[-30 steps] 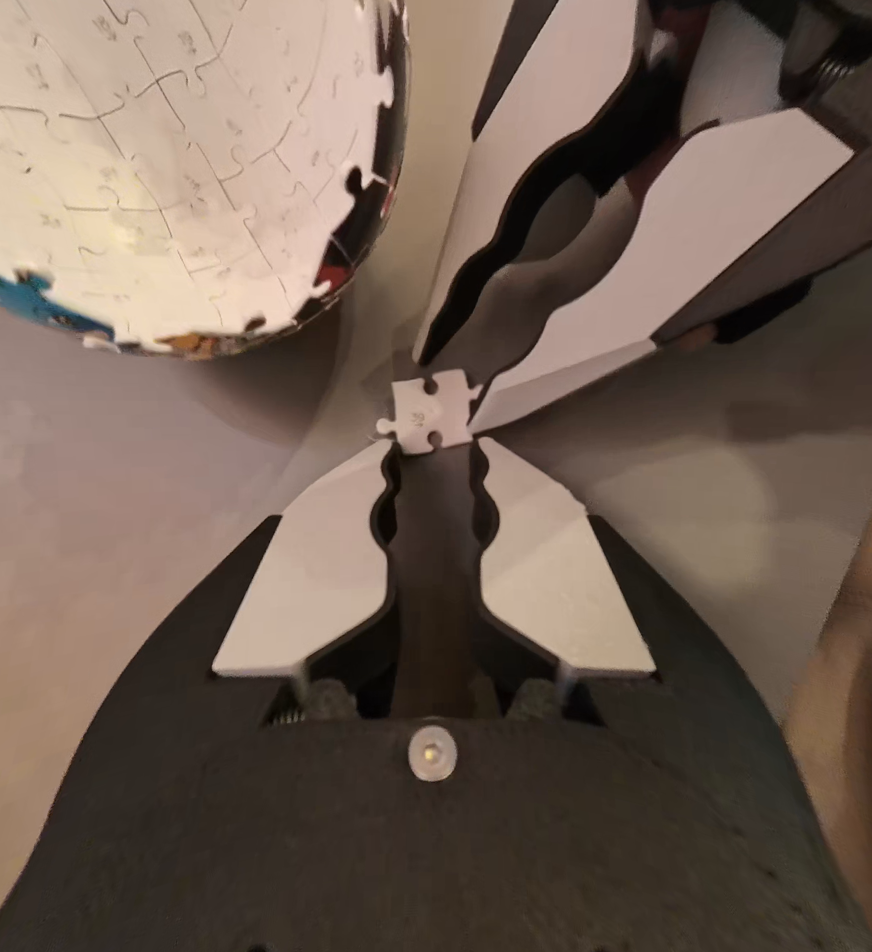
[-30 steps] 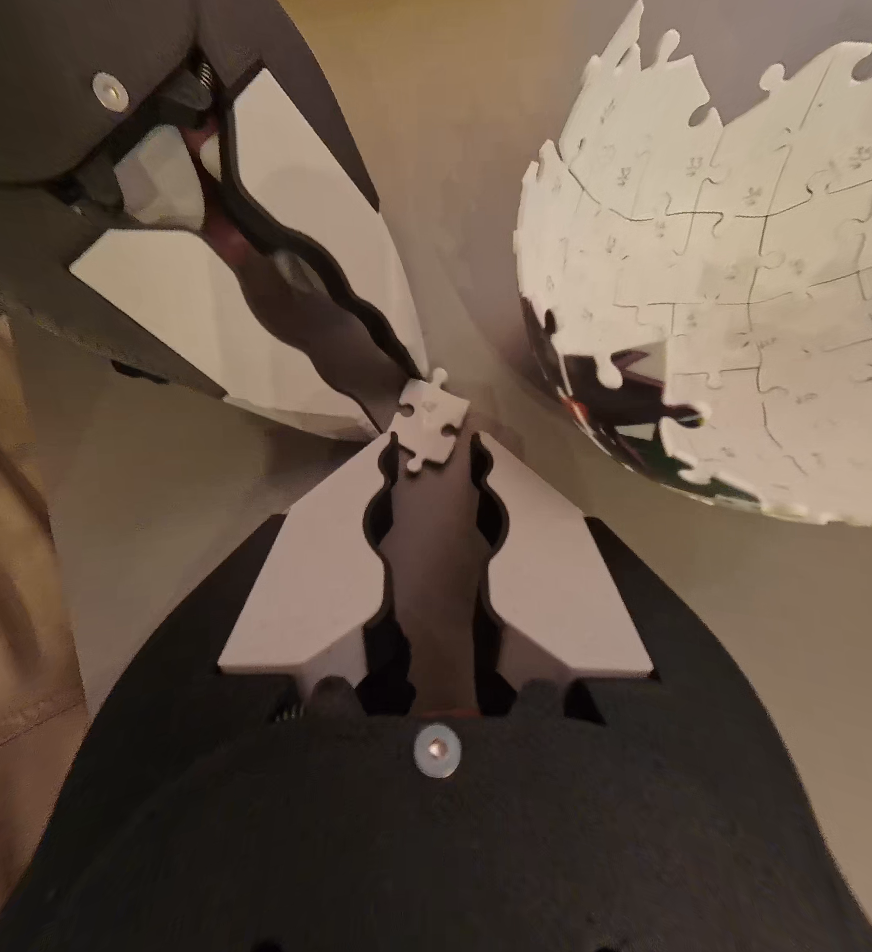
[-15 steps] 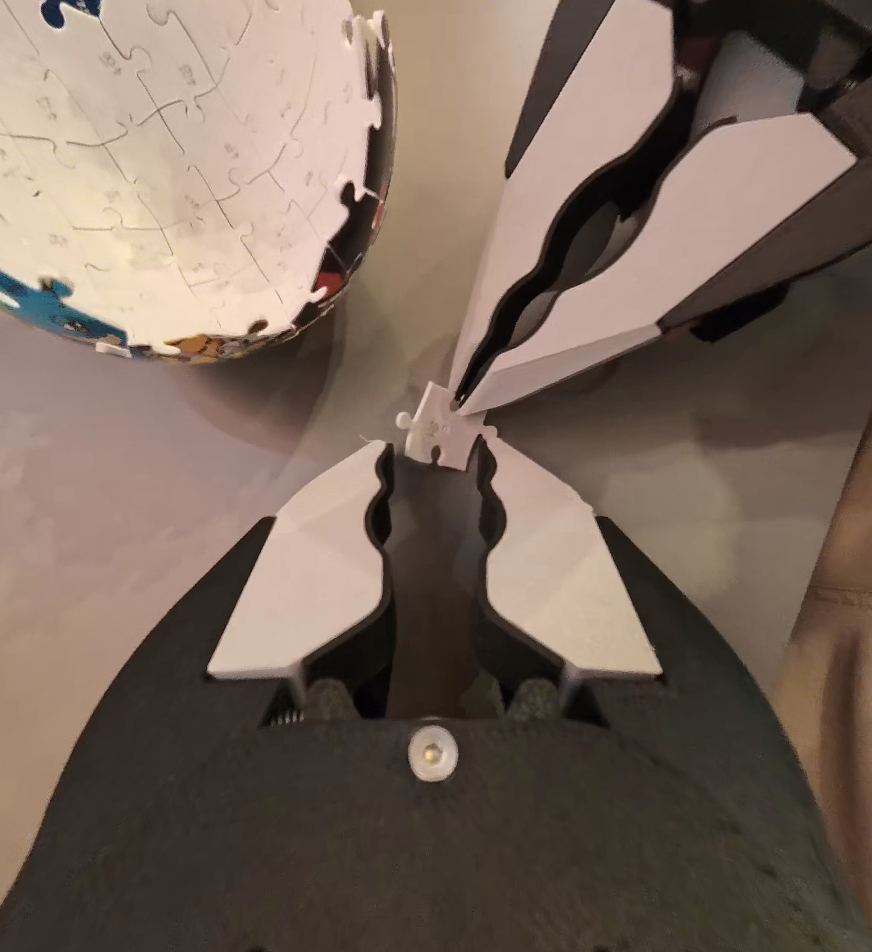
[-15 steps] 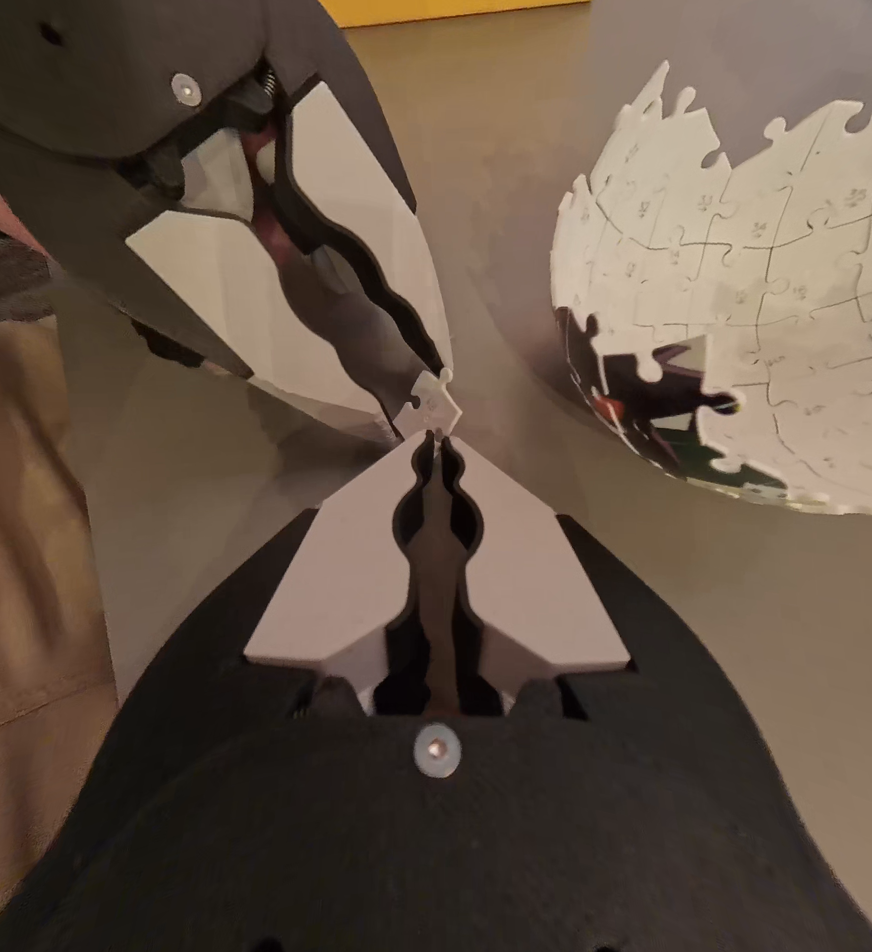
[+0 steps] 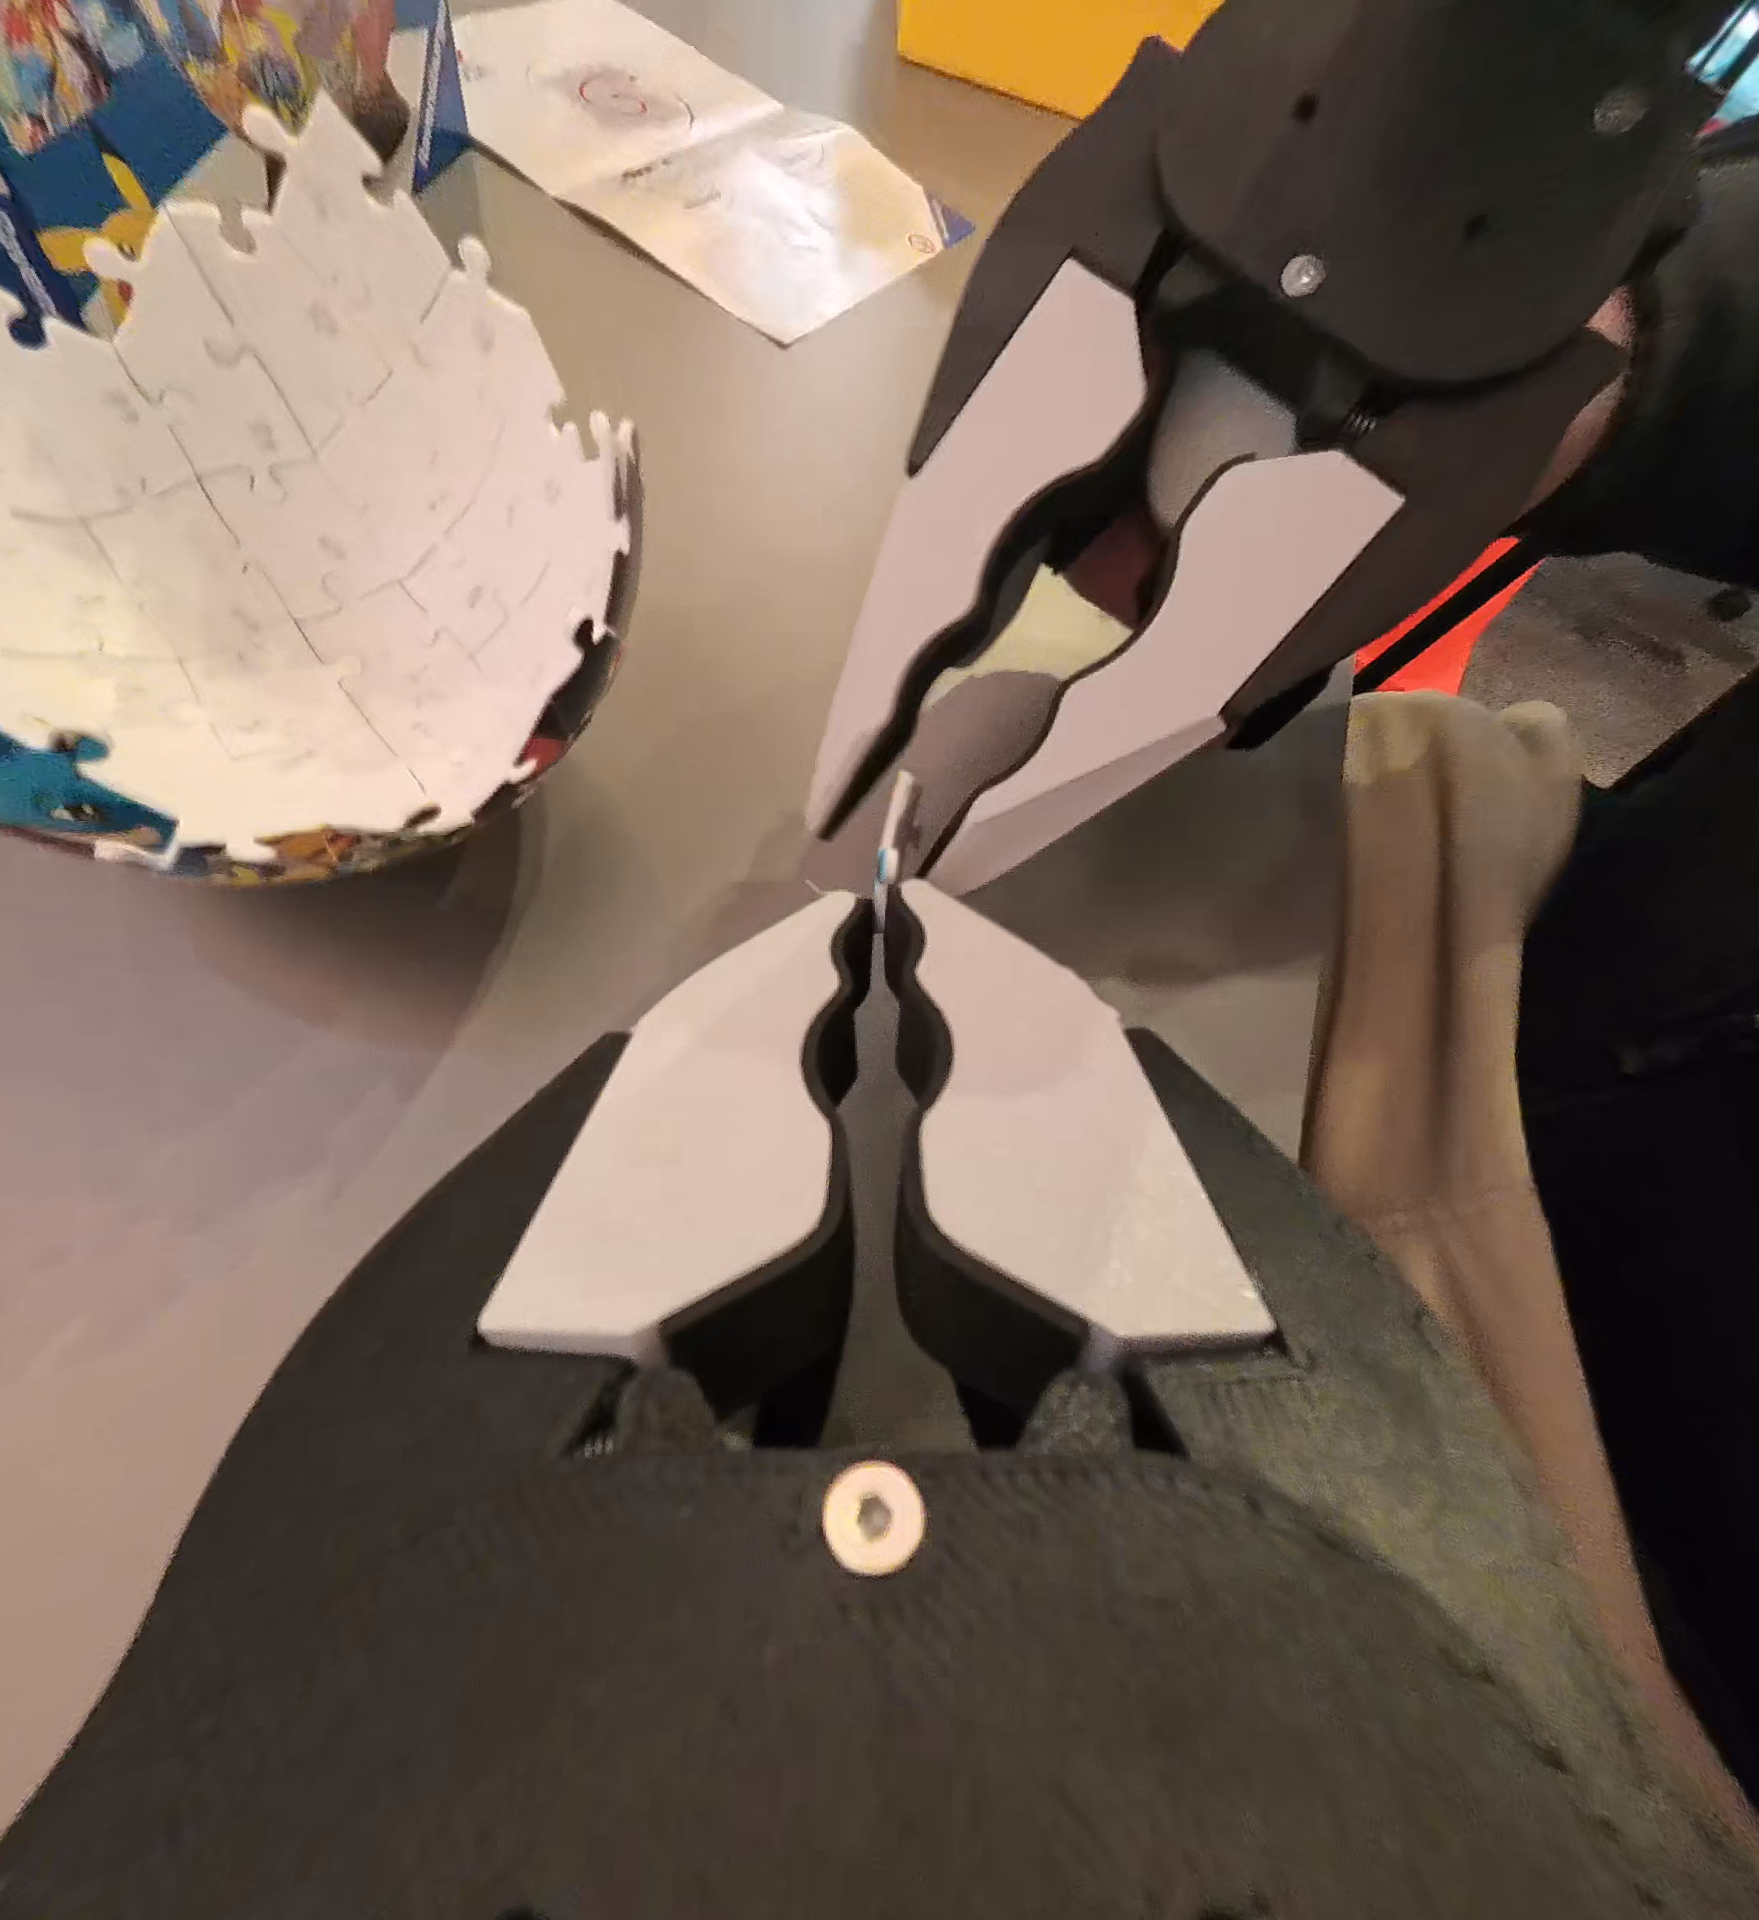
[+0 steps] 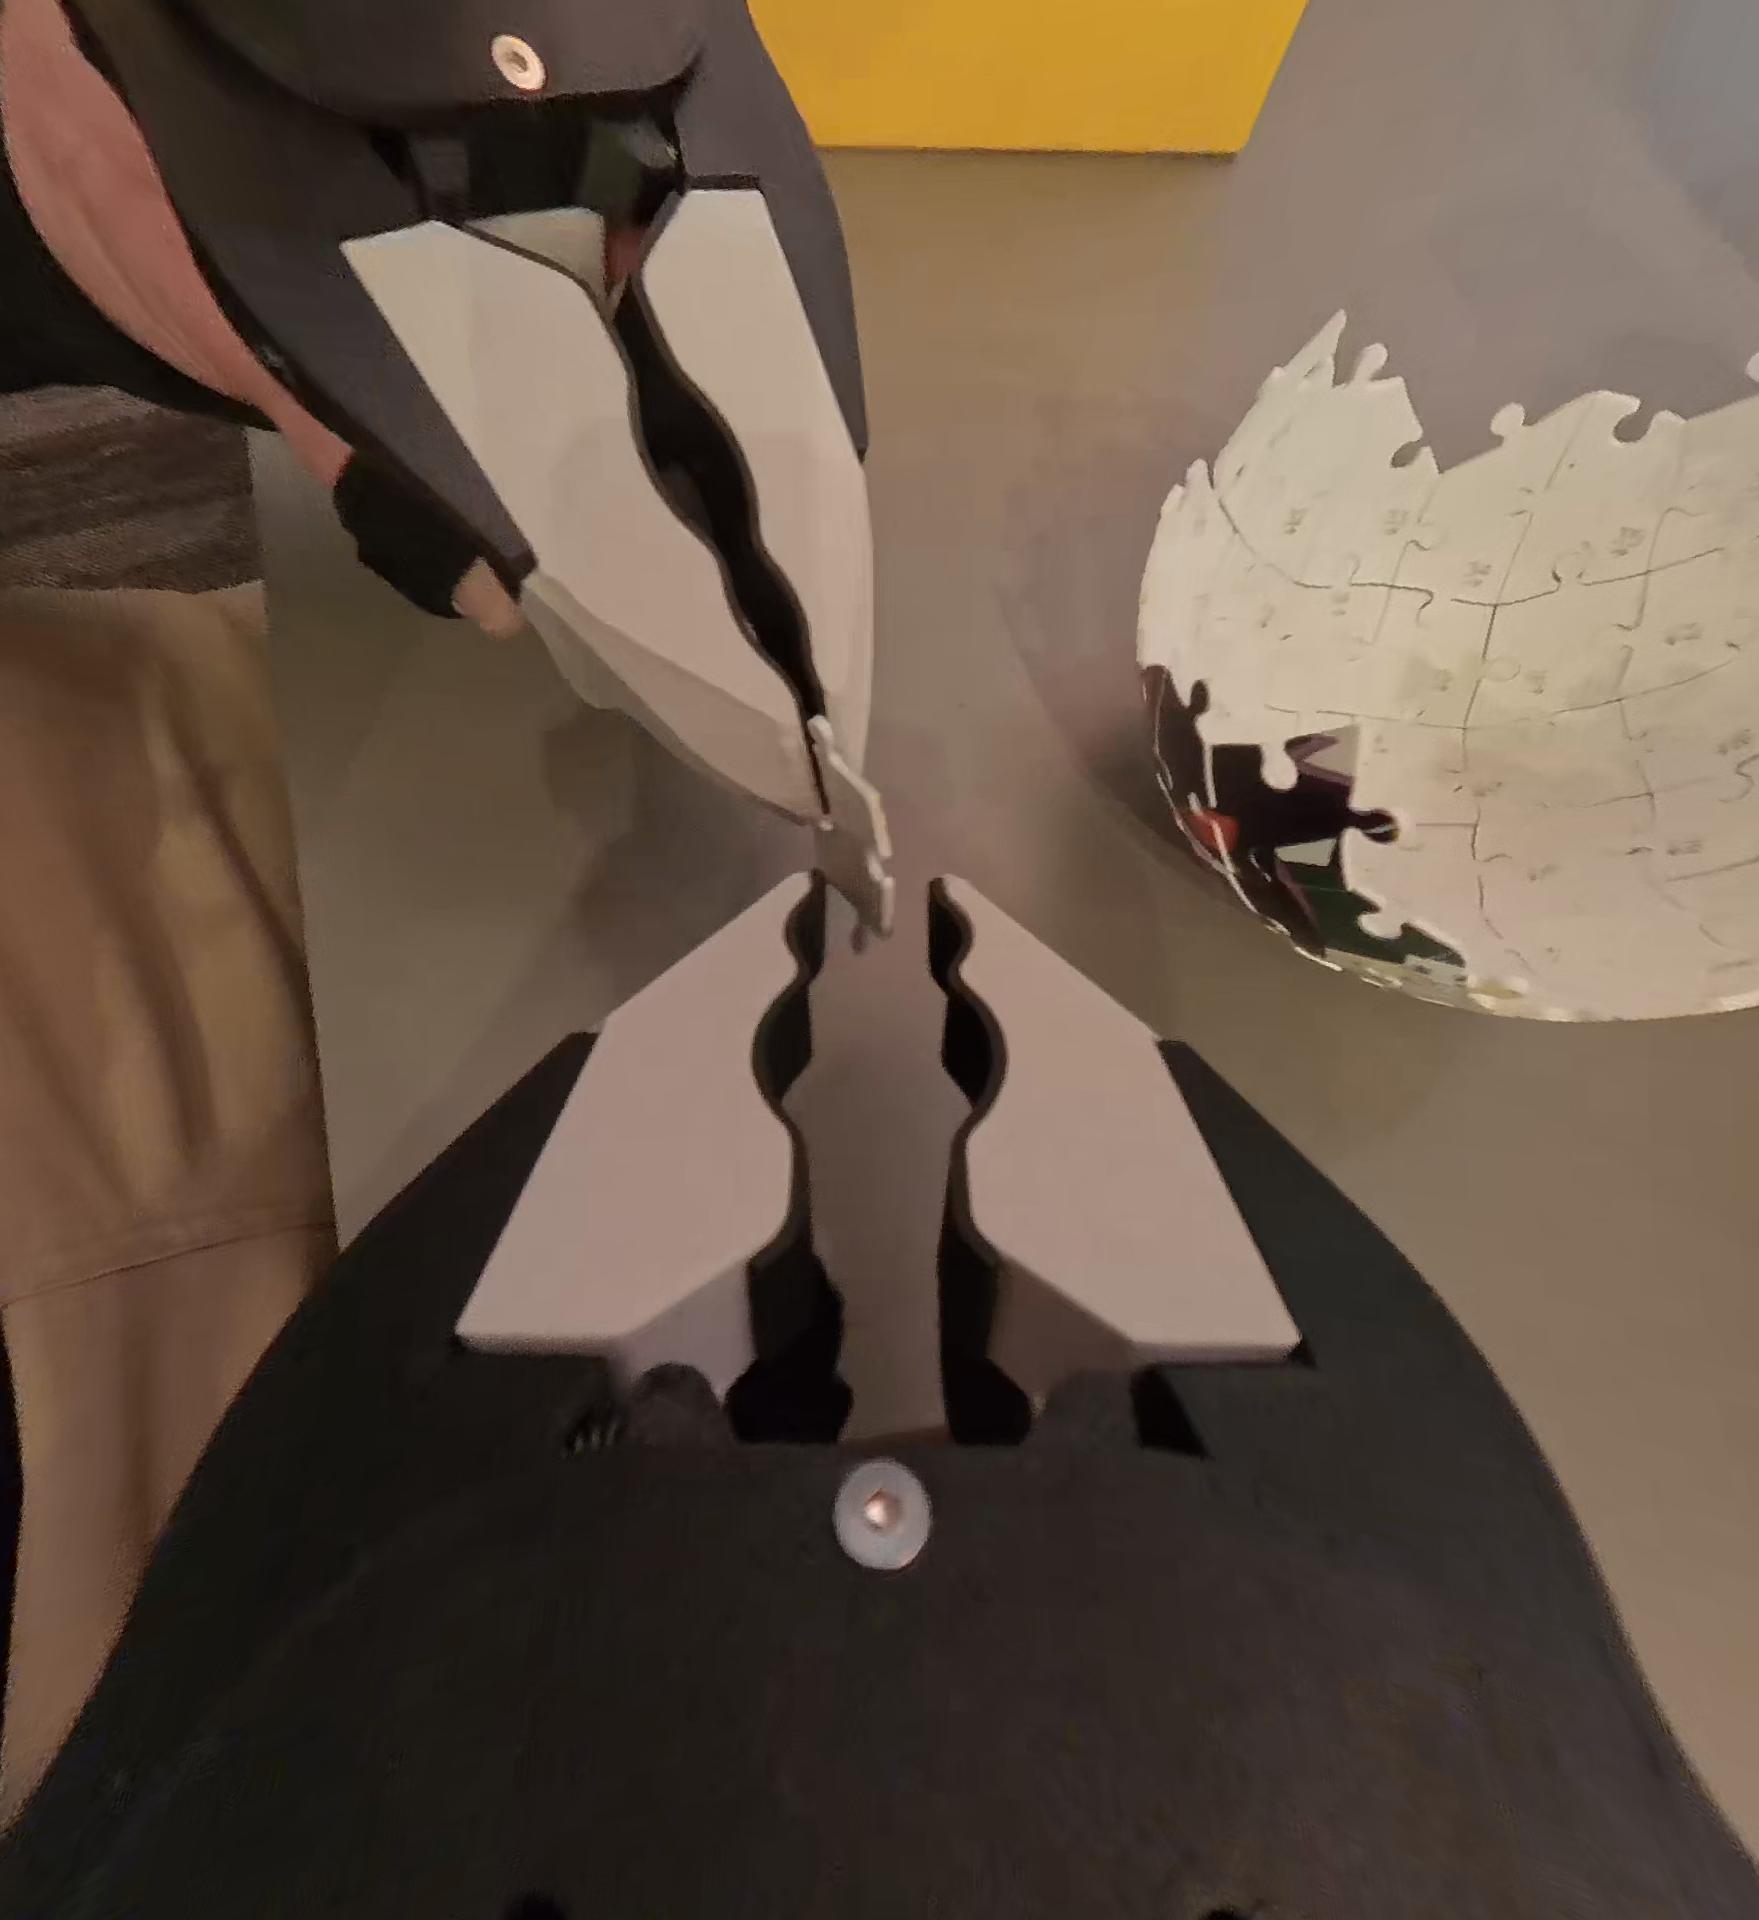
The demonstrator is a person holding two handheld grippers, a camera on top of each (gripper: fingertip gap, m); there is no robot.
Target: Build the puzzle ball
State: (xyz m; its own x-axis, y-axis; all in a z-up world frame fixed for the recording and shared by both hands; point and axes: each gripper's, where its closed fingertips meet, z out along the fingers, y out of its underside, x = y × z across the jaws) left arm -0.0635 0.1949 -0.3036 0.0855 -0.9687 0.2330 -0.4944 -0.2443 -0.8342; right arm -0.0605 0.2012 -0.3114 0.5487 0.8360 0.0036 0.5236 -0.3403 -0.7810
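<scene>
The half-built puzzle ball (image 5: 231, 582) sits unfinished; beside it the left gripper (image 5: 880, 914) pinches a loose piece (image 6: 859, 842), the right gripper (image 6: 870, 894) parted around it.

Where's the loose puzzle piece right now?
The loose puzzle piece is pinched edge-on in the left tool, off the table, with the open right tool tip-to-tip beside it; the half-built puzzle ball sits to its left.
</scene>
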